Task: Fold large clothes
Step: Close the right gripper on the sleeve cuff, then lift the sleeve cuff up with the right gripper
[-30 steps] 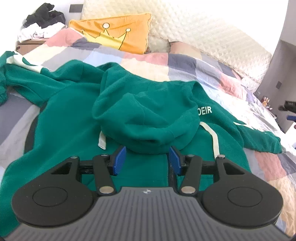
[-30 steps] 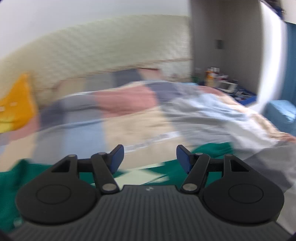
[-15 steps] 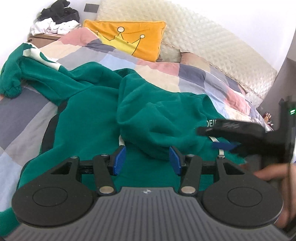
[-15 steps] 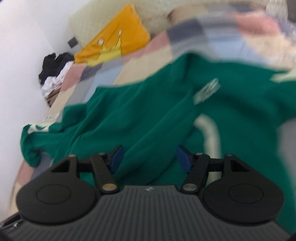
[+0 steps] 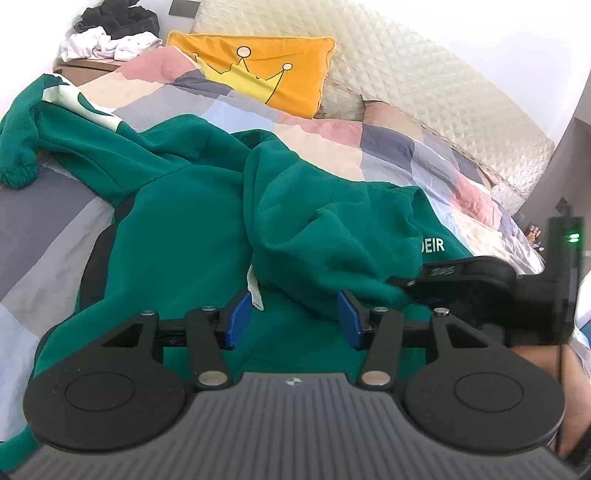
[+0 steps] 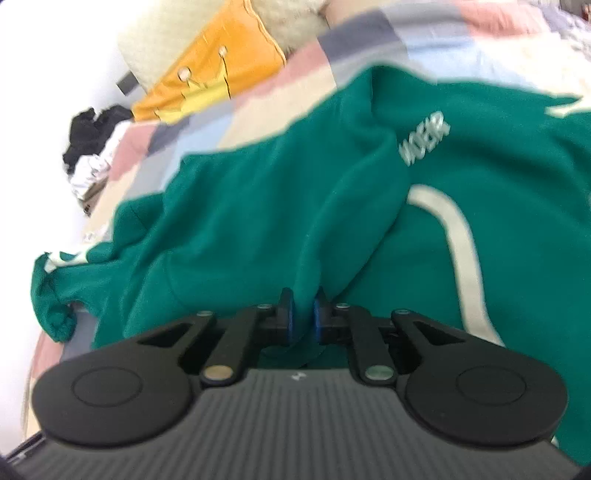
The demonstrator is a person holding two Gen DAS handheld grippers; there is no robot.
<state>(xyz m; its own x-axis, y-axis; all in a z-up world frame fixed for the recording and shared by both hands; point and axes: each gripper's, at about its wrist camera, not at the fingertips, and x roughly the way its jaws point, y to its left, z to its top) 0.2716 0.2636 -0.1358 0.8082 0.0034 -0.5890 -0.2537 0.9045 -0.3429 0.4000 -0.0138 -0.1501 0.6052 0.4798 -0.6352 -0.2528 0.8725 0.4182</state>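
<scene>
Patchwork bedding in pink, grey, cream and pale blue covers the bed [image 5: 399,147], where a large green hoodie [image 5: 177,229] lies spread face up, its hood [image 5: 325,236] flopped forward over the chest and one sleeve [image 5: 26,147] trailing toward the left edge. An orange crown cushion [image 5: 258,74] leans against the quilted cream headboard [image 5: 424,85], with a heap of black and white clothes [image 5: 110,33] on a side stand beyond. The left gripper [image 5: 293,317] hovers over the hoodie's front just below the hood, blue fingers [image 5: 236,317] held about halfway apart with nothing between them. The right gripper [image 6: 302,321] comes in from the right, its jaws closing on a fold of the hood's green fabric pinched between the pads. A white drawstring [image 6: 461,236] curves beside it.
</scene>
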